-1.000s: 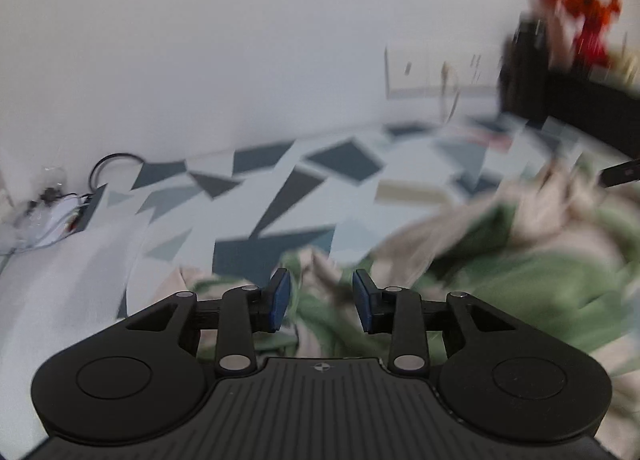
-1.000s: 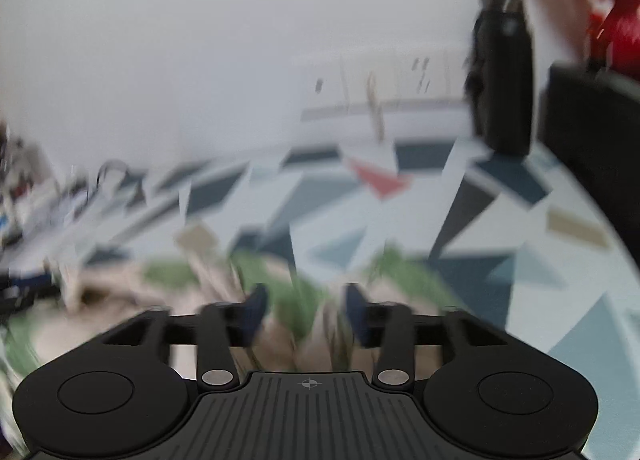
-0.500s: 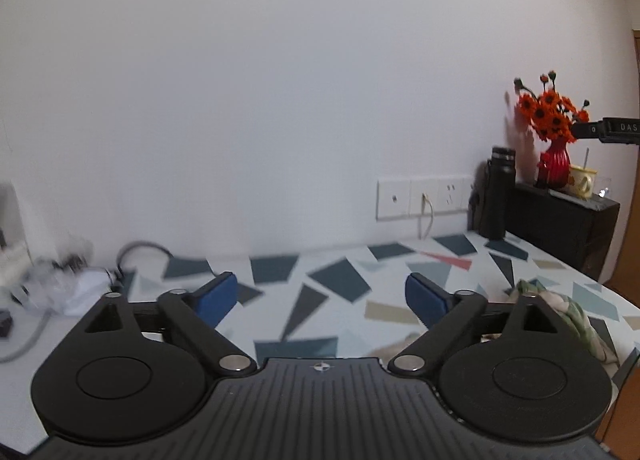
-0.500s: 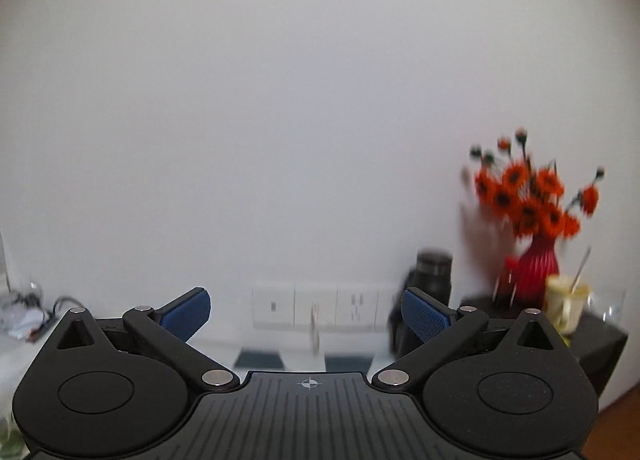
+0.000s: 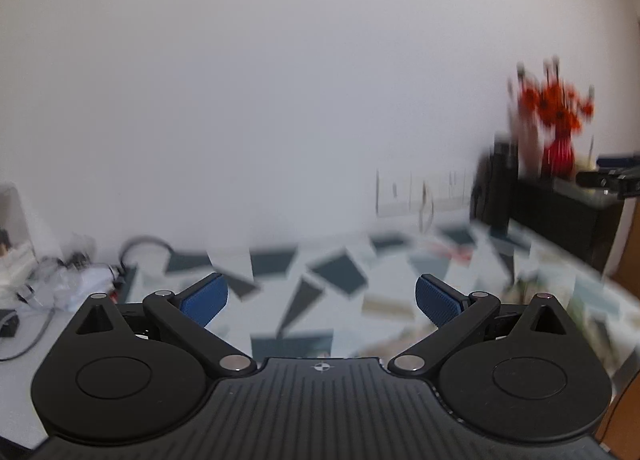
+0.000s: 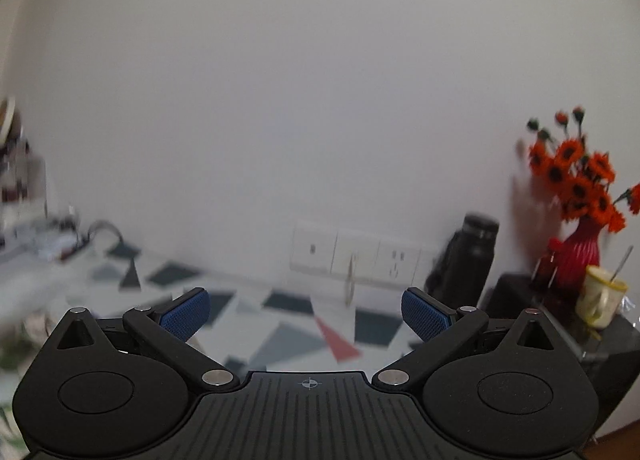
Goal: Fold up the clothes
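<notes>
A: What are the two grippers doing?

B: The left gripper (image 5: 322, 300) has its blue pads (image 5: 204, 298) spread wide, with nothing between them. The right gripper (image 6: 306, 314) is spread wide too, and it holds nothing.

A: Where are they looking?

B: Both are up in the air and look at the white wall (image 5: 280, 80). Under them is the table (image 5: 344, 280) with dark triangle shapes on its cloth.

A: Where are the clothes?

B: I can hardly see them. In the left view there is a blurry pale and green heap (image 5: 560, 296) near the right edge of the table. I think that is the clothes (image 5: 560, 296), but the blur makes it hard to tell. In the right view a bit of green shows at the far left, low down.

A: What else is there?

B: At the back edge of the table is a black bottle (image 6: 474, 256), just beside the wall sockets (image 6: 356, 256). On a dark cabinet (image 6: 520, 292) past the right end stand red flowers in a red vase (image 6: 580, 248) and a yellow mug (image 6: 600, 296). Some wires (image 5: 60, 280) lie at the left end.

A: Which step is this?

B: I think they are between grabs. Nothing is held, so no fold is going on.

A: What comes next?

B: Both grippers should tip down to the cloth, find an edge or a corner, and pinch it.
</notes>
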